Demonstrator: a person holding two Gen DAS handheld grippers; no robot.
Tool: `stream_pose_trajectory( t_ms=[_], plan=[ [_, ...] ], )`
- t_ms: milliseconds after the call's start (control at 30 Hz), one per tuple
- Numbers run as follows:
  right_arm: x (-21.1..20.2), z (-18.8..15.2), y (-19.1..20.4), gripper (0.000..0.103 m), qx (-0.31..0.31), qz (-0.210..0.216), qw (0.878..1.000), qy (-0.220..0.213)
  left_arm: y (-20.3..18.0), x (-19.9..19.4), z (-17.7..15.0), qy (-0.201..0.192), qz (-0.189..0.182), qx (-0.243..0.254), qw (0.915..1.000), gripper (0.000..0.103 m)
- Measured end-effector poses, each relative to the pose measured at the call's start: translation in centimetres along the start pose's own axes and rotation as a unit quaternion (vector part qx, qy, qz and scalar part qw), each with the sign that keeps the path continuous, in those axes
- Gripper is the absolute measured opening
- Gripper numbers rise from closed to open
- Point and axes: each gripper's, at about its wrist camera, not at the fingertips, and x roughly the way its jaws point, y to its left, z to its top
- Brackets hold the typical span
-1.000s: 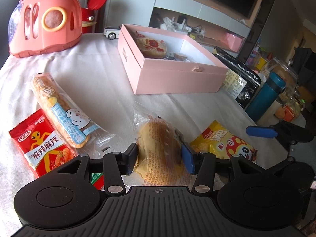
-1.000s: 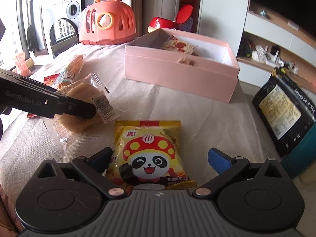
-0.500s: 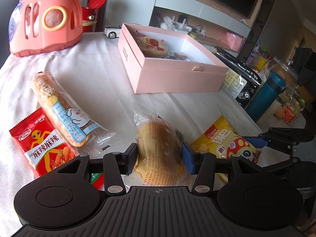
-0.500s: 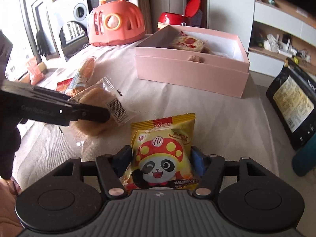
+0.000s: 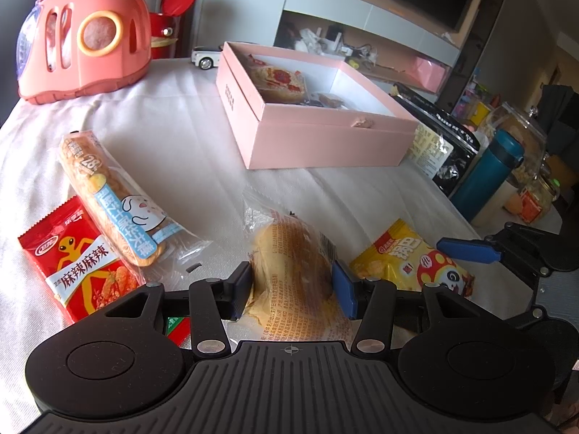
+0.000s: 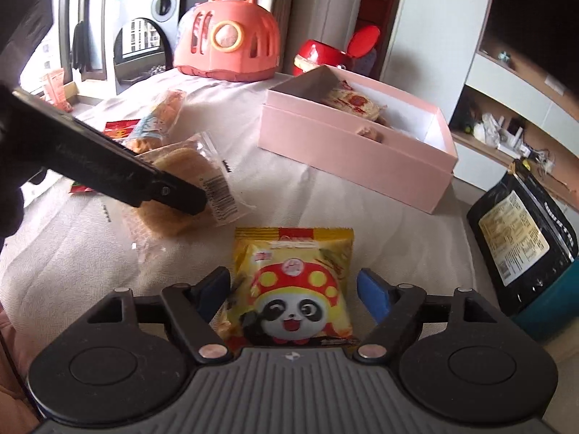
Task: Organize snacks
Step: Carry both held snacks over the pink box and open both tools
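Bread packet (image 5: 289, 271) pinched in left gripper (image 5: 293, 285); panda snack (image 6: 293, 289) between right gripper's (image 6: 293, 289) just-reopened, parted jaws

A clear-wrapped round bun (image 5: 289, 271) lies on the white cloth, printed side up, pinched at its near end between two pads. Just right of it a yellow panda snack packet (image 6: 293, 289) lies flat, face up. To the left, a long clear-wrapped bread stick with a blue label (image 5: 115, 202) lies slantwise, its near end overlapping a flat red spicy snack packet (image 5: 76, 260). Beyond them stands an open pink box (image 5: 325, 137), holding a red-and-white wrapped pastry (image 5: 282, 81) in its far corner and smaller pieces beside it.
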Motion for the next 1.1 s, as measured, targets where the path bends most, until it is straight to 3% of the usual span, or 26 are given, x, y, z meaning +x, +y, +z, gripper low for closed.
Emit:
stream_pose_trajectory(
  t_ms=[233,367,467,600,667,767,867,933,1033,1100],
  plan=[
    [0.0,0.1,-1.0,0.065,0.027,0.02,0.999,0.006,-0.1,-0.4,0.0,-0.008,-0.007,-0.003,0.9999,0.053],
    [-0.9,0.9,-3.0,0.06,0.065,0.031,0.997,-0.005,0.0,-2.5,1.5,-0.044,-0.063,-0.018,0.9968,0.052],
    [-3.6,3.9,-6.0,0.059,0.089,0.034,0.994,-0.057,-0.4,-5.7,6.3,-0.103,-0.09,-0.007,0.9905,0.051],
    [-7.3,11.4,-11.0,0.06,0.121,-0.023,0.981,-0.15,-1.6,-8.1,14.4,-0.197,-0.1,0.017,0.9752,0.052],
    [-7.1,14.9,-13.6,0.06,0.139,-0.03,0.975,-0.168,-1.8,-5.9,17.7,-0.187,-0.1,0.02,0.977,0.052],
    [-3.9,18.7,-16.9,0.06,0.171,-0.032,0.973,-0.151,-0.2,0.6,20.5,-0.11,-0.107,-0.042,0.9873,0.051],
    [0.7,20.0,-18.4,0.06,0.185,-0.033,0.975,-0.118,1.3,7.0,20.3,-0.041,-0.119,-0.077,0.989,0.052],
    [4.3,20.0,-18.2,0.06,0.177,-0.038,0.979,-0.097,2.1,10.2,19.4,-0.008,-0.104,-0.089,0.9905,0.05],
    [9.3,19.1,-17.5,0.063,0.171,-0.02,0.984,-0.041,4.5,10.0,18.0,-0.033,-0.114,-0.123,0.9854,0.049],
    [10.9,18.4,-16.9,0.063,0.173,-0.012,0.985,-0.016,5.7,7.8,17.7,-0.061,-0.108,-0.115,0.9856,0.049]
  ],
)
